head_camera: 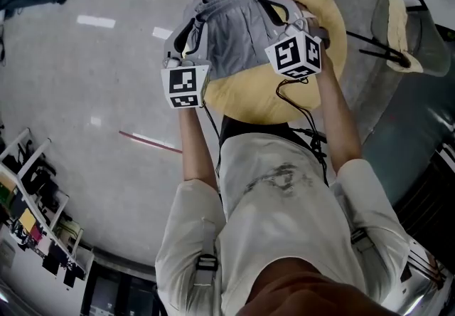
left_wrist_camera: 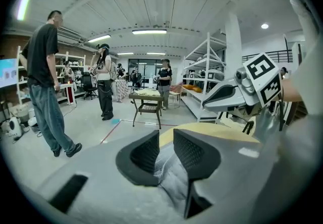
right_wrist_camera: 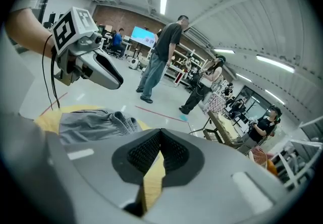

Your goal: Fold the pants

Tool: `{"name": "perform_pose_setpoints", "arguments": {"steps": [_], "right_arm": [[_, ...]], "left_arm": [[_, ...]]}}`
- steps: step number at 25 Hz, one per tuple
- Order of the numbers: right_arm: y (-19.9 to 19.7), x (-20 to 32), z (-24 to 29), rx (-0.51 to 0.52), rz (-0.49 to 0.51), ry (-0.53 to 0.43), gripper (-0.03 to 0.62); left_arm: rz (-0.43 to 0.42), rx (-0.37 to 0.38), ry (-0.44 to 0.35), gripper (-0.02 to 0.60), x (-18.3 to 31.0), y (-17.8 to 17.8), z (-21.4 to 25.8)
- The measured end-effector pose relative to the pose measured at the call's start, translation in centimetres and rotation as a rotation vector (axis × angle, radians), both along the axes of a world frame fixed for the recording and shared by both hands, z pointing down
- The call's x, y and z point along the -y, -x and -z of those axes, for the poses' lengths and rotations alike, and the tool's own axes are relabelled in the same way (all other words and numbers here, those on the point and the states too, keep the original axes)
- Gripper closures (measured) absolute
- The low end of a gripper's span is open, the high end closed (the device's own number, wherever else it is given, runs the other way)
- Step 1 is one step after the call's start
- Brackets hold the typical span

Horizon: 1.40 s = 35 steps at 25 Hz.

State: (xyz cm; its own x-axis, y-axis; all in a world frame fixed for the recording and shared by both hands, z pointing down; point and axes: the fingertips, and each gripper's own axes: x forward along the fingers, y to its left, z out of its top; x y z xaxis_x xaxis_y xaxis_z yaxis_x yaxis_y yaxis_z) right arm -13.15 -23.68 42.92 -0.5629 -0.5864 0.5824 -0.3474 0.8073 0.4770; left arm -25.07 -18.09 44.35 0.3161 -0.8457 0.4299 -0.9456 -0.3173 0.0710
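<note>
Grey pants lie folded on the round yellow table. My left gripper hovers over their left edge and my right gripper over their right edge. In the left gripper view the left gripper is open, and grey pants fabric shows through the gap below, with the table beyond. The right gripper is shut, pads meeting with nothing between them. In the right gripper view the pants lie flat, and the left gripper hangs above them with no cloth in it.
A chair with a pale cushion stands right of the table. A red tape line crosses the floor, and a rack of small items sits lower left. A person in a black shirt, other people, a small table and white shelving stand further off.
</note>
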Motion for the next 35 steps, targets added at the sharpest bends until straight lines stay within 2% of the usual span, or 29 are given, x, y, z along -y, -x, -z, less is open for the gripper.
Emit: {"name": "perform_pose_setpoints", "arguments": {"steps": [7,13,20,23,26,31,35], "right_arm": [[-1.7,-4.3,6.4,0.151,0.005,-0.023,0.586],[-3.3,-8.5,12.3,0.313,0.021,-0.061,0.586],[-5.4,-12.6,18.0,0.474,0.053,-0.069,0.586],[-6.3,-14.4,19.4,0.571,0.049,-0.032,0.588],[-7.4,-16.5,19.8,0.627,0.047,0.001,0.588],[-9.1,-19.1,20.0,0.678,0.015,0.044,0.588],[-9.9,-21.0,20.5,0.713,0.008,0.050,0.588]], "left_arm": [[0.008,-0.002,-0.071,0.525,-3.5,-2.6,4.9],[0.011,0.014,-0.167,0.569,-6.1,-5.2,10.1],[0.011,-0.040,-0.275,0.572,-9.4,-7.7,16.5],[0.026,-0.071,-0.307,0.572,-11.3,-8.2,18.3],[0.032,-0.076,-0.316,0.572,-13.3,-9.0,18.9],[0.047,-0.129,-0.354,0.572,-16.0,-10.4,20.2],[0.010,-0.116,-0.354,0.572,-18.0,-11.4,20.1]]}}
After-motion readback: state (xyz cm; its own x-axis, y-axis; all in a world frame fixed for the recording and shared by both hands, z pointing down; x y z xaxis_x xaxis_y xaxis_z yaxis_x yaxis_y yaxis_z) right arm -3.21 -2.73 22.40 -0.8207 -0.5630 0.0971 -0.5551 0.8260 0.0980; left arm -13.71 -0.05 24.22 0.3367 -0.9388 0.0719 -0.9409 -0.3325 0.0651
